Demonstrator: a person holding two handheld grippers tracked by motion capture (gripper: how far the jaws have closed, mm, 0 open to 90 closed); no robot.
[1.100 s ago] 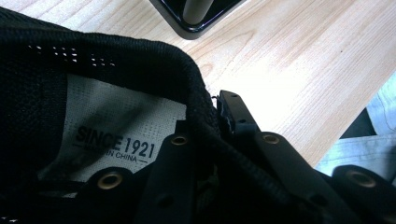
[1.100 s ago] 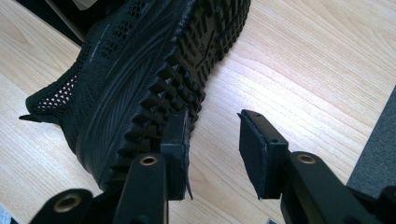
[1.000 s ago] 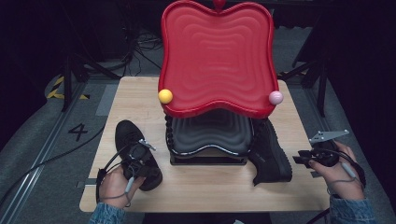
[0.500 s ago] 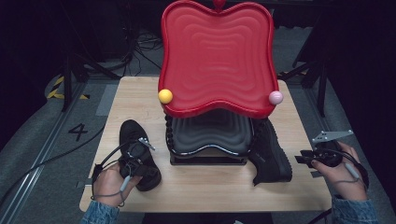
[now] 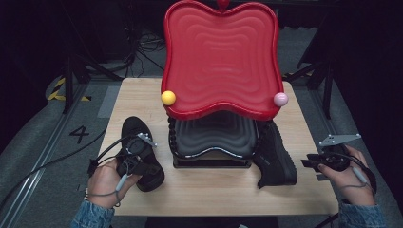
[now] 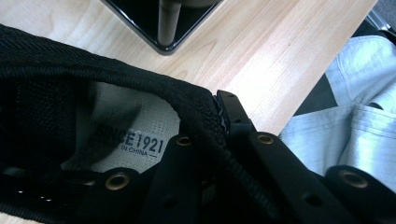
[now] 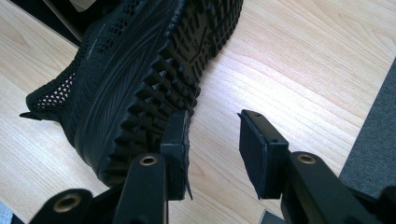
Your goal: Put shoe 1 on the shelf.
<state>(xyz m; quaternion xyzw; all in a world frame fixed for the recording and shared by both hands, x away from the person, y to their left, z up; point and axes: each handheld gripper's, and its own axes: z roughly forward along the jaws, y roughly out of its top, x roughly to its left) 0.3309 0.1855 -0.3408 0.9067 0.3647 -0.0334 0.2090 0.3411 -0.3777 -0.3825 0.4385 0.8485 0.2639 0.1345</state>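
Observation:
A black knit shoe (image 5: 133, 130) lies at the table's left front. My left gripper (image 5: 139, 153) is shut on the shoe's collar. In the left gripper view my left gripper (image 6: 203, 121) has one jaw inside the shoe (image 6: 116, 79), over its printed insole, and the other outside. A second black shoe (image 5: 275, 161) lies on its side to the right of the stand. My right gripper (image 5: 309, 164) is held just right of it. In the right gripper view my right gripper (image 7: 212, 149) is open over bare wood, its left pad next to the lugged sole (image 7: 154, 93).
A red wavy tray (image 5: 221, 57) stands tilted over a black one (image 5: 214, 137) on a stand at mid-table. It carries a yellow ball (image 5: 167, 98) and a pink ball (image 5: 280, 99). The wooden table (image 5: 138, 97) ends close behind both hands. Cables trail off left.
My left hand has risen with the shoe's collar in its grip. The right hand and its gripper have stayed in place.

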